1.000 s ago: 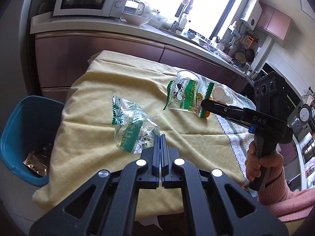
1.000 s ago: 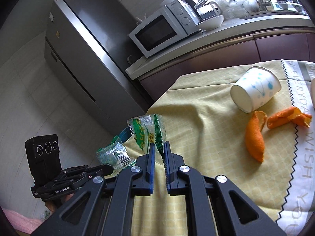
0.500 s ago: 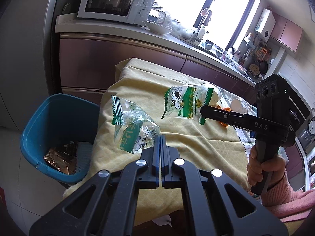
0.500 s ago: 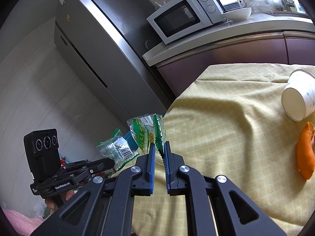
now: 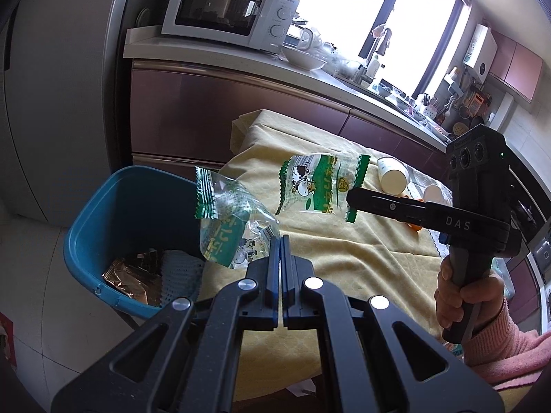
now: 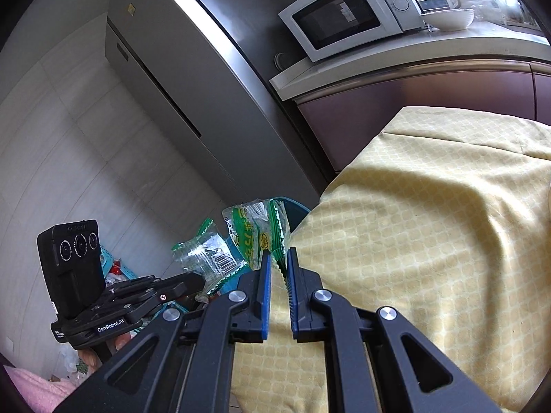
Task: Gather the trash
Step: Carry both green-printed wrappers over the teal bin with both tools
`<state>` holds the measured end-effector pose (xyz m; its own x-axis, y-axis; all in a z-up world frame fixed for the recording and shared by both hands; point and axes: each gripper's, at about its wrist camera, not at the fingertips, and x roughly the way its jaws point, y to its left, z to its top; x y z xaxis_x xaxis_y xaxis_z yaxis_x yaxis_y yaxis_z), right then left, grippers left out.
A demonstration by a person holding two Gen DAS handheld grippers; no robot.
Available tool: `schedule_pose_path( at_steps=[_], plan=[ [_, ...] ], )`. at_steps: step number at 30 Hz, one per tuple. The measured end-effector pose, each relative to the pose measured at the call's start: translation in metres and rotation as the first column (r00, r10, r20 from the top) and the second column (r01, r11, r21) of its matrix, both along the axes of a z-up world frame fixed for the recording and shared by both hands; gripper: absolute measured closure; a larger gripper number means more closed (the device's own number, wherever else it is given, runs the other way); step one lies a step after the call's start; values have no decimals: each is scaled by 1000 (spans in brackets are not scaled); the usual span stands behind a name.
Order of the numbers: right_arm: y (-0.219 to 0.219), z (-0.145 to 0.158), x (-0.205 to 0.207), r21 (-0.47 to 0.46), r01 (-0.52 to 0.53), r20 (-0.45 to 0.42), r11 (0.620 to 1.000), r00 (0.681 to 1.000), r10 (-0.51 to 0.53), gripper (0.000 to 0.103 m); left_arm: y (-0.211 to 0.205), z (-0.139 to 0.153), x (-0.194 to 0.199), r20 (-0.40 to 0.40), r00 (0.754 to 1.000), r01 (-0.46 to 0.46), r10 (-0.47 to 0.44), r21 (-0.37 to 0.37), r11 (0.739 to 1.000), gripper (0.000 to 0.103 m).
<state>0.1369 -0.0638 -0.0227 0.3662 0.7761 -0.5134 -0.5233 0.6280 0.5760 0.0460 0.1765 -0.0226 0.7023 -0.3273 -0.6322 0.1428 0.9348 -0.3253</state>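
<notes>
the left hand-held gripper [image 5: 280, 241] is black with thin blue pads, and its two fingers are pressed tight together on a crinkly clear wrapper [image 5: 234, 230] with green zigzag edges. that wrapper hangs in the air by the rim of a round blue plastic bin [image 5: 103, 216], partly over its open top. inside the bin lie a shiny brown foil bag [image 5: 132, 280] and something pale with a net-like look [image 5: 179, 275]. the right hand-held gripper [image 6: 278, 258] pinches a second wrapper [image 5: 318, 184], a flat clear bag with green stripes, a cartoon cow and jagged green ends. its fingers sit with a narrow gap, with the thin edge of the bag caught between them. this bag is held up above the corner of the bench [image 5: 344, 251], near the bin. the bench wears a soft yellow cloth with a small bumpy pattern, and the cloth droops over the edge in folds. farther back on the cloth a white paper cup [image 5: 392, 177] lies on its side, and a bit of orange peel [image 5: 415, 223] peeks out behind the right gripper. a hand [image 5: 465, 296] in a fuzzy pink sleeve grips the right handle. behind it all are a white boxy microwave [image 5: 227, 12] and a tall smooth grey fridge [image 6: 193, 79].
</notes>
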Motion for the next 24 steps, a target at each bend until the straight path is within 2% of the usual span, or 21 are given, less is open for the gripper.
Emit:
schedule_pose_path(
  at_steps=[24],
  plan=[
    [58, -4, 19, -30, -89, -22, 996, 996, 88, 95, 43, -11, 8, -22, 996, -91, 91, 23, 996, 102]
  ],
)
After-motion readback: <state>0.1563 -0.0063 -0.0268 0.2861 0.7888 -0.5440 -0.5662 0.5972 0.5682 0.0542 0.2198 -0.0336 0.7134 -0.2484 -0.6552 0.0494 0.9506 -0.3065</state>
